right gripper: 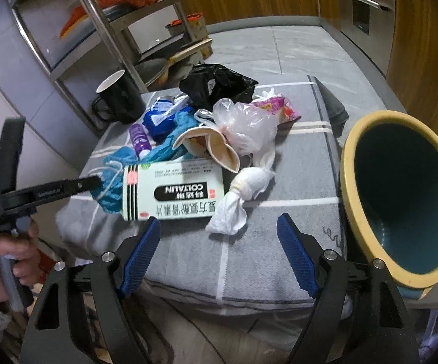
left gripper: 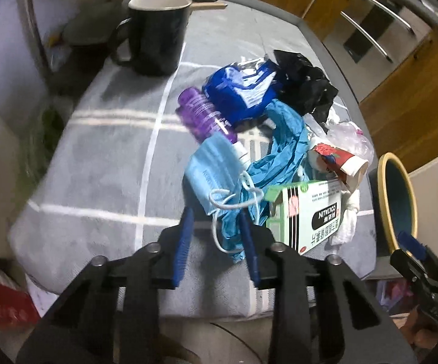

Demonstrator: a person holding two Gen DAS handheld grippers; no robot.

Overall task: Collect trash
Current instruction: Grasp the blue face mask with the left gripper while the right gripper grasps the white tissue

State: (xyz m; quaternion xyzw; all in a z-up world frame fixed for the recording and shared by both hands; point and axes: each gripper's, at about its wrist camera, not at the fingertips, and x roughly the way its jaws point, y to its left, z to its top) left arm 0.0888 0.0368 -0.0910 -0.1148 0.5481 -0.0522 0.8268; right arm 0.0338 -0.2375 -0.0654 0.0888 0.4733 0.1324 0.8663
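A trash heap lies on the grey cloth (left gripper: pixel 97 166): a light blue mask (left gripper: pixel 212 170), a blue glove (left gripper: pixel 279 154), a purple bottle (left gripper: pixel 203 115), a medicine box (right gripper: pixel 173 194), a paper cup (right gripper: pixel 215 148) and a white tissue wad (right gripper: pixel 240 194). My left gripper (left gripper: pixel 215 215) points down at the heap's near edge. Its jaws stand narrow around the mask's ear loop and the glove's end, with a strip of cloth showing beside the left finger. My right gripper (right gripper: pixel 219 220) is wide open, the tissue's lower end at its fingertips. A yellow-rimmed teal bin (right gripper: pixel 349 163) stands to its right.
A black mug (left gripper: pixel 155 33) stands on the cloth's far left corner. A black plastic bag (right gripper: pixel 215 85), a clear bag (right gripper: pixel 246 127) and a pink wrapper (right gripper: pixel 279 106) lie at the heap's back. A metal rack (right gripper: pixel 97 30) rises behind the table; wooden cabinets stand to the right.
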